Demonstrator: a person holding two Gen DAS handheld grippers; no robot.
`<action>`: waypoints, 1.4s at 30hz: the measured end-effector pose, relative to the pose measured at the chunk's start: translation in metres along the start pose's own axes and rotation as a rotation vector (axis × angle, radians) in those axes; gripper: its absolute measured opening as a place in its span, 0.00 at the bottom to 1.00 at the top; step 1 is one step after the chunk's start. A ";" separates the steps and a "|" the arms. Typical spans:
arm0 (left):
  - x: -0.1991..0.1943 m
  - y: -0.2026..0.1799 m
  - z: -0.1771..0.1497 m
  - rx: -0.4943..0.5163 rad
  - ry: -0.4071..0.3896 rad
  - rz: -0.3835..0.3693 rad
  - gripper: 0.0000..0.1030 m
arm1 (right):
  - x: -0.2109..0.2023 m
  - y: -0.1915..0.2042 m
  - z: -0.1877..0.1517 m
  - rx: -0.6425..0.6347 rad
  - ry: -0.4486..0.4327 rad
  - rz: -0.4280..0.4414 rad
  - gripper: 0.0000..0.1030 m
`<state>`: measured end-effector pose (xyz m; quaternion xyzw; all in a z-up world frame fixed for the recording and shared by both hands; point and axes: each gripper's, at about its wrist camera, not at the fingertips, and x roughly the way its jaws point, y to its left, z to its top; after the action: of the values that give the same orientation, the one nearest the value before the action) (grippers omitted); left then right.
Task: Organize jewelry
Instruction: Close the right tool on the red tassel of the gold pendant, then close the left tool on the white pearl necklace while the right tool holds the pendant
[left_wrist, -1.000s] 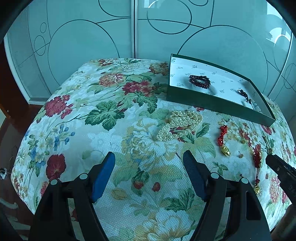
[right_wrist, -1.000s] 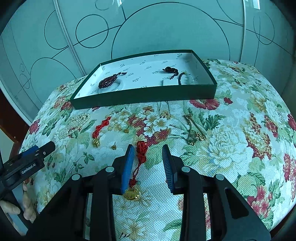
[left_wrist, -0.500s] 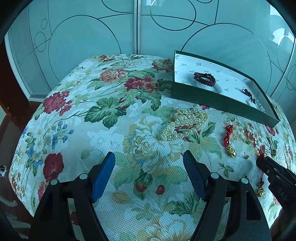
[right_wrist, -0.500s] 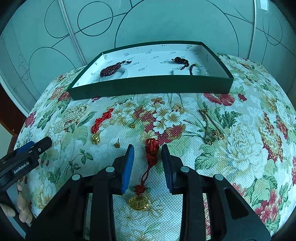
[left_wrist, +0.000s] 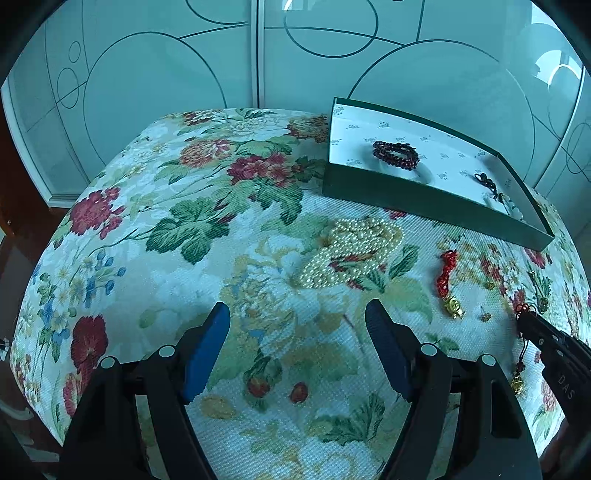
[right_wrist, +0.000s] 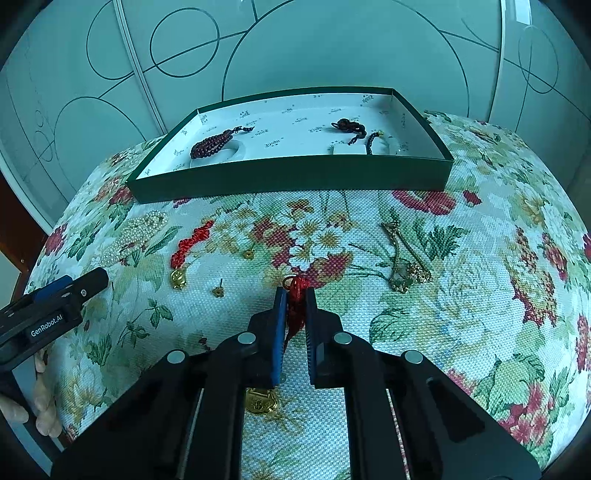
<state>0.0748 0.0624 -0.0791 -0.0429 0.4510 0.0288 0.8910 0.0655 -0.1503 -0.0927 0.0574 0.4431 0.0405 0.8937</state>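
My right gripper (right_wrist: 294, 295) is shut on the red knotted cord (right_wrist: 296, 301) of a pendant, whose gold charm (right_wrist: 260, 401) hangs below the fingers. It also shows at the right of the left wrist view (left_wrist: 526, 317). My left gripper (left_wrist: 297, 325) is open and empty above the floral cloth. A green tray (right_wrist: 288, 177) at the back holds a dark bead bracelet (right_wrist: 212, 145) and dark cords (right_wrist: 349, 127). A pearl necklace (left_wrist: 351, 249) and a second red cord with gold charm (left_wrist: 447, 275) lie on the cloth.
A small gold earring (right_wrist: 218, 291), a gold ring (right_wrist: 248, 254) and a bronze chain pendant (right_wrist: 404, 266) lie on the floral cloth (right_wrist: 480, 258). Frosted glass panels (left_wrist: 166, 92) stand behind. The cloth drops off at the left edge.
My right gripper has closed on the red cord, which lay loose between open fingers before. The left gripper has shifted slightly closer to the pearls.
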 end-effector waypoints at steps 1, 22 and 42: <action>0.001 -0.002 0.002 0.001 -0.003 -0.012 0.73 | 0.000 0.000 0.000 0.003 0.001 0.000 0.09; 0.038 -0.045 0.030 0.100 -0.009 0.006 0.59 | -0.006 -0.014 0.007 0.040 -0.022 0.023 0.09; 0.019 -0.044 0.023 0.119 -0.048 0.012 0.10 | -0.021 -0.021 0.006 0.056 -0.047 0.030 0.09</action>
<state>0.1083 0.0212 -0.0789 0.0138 0.4308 0.0084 0.9023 0.0576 -0.1745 -0.0755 0.0898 0.4219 0.0399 0.9013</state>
